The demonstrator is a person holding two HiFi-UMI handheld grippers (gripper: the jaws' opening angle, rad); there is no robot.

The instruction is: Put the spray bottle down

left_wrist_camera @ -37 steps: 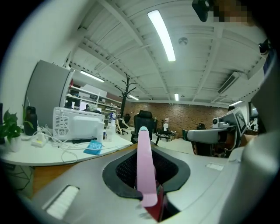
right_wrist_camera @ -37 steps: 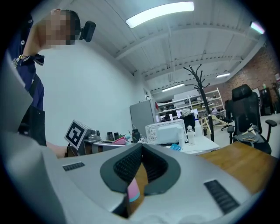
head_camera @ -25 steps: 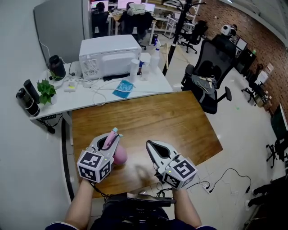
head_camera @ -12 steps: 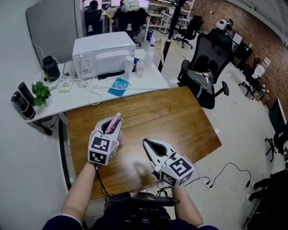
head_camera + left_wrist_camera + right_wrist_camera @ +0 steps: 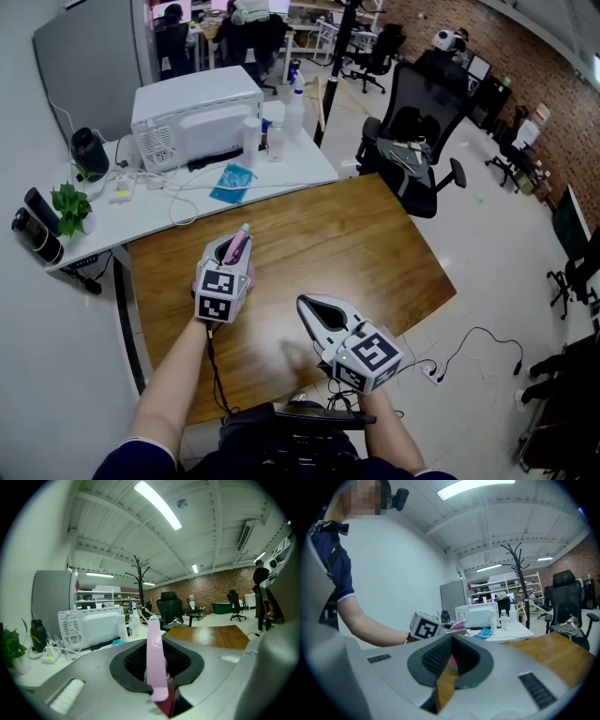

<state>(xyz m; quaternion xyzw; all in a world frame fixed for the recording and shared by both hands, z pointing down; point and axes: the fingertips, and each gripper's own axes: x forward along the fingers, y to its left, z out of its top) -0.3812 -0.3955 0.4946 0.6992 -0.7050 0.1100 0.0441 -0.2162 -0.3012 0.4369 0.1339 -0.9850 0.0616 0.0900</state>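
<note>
My left gripper (image 5: 234, 249) is shut on the pink spray bottle (image 5: 236, 246) and holds it over the left part of the wooden table (image 5: 375, 244). In the left gripper view the bottle's pink head (image 5: 154, 663) stands up between the jaws; its lower body is hidden. The right gripper view shows the left gripper's marker cube and the bottle (image 5: 457, 624) off to the left. My right gripper (image 5: 305, 302) hangs near the table's front edge, fingertips together, with nothing between them (image 5: 452, 638).
Behind the table a white desk (image 5: 309, 169) carries a printer (image 5: 197, 112), bottles, cables and a blue cloth. A small plant (image 5: 70, 202) stands at the left. A black office chair (image 5: 412, 141) stands at the table's far right corner. A cable (image 5: 469, 352) lies on the floor.
My left gripper has carried the spray bottle forward over the table, away from the person, and rolled more upright. The right gripper has stayed where it was.
</note>
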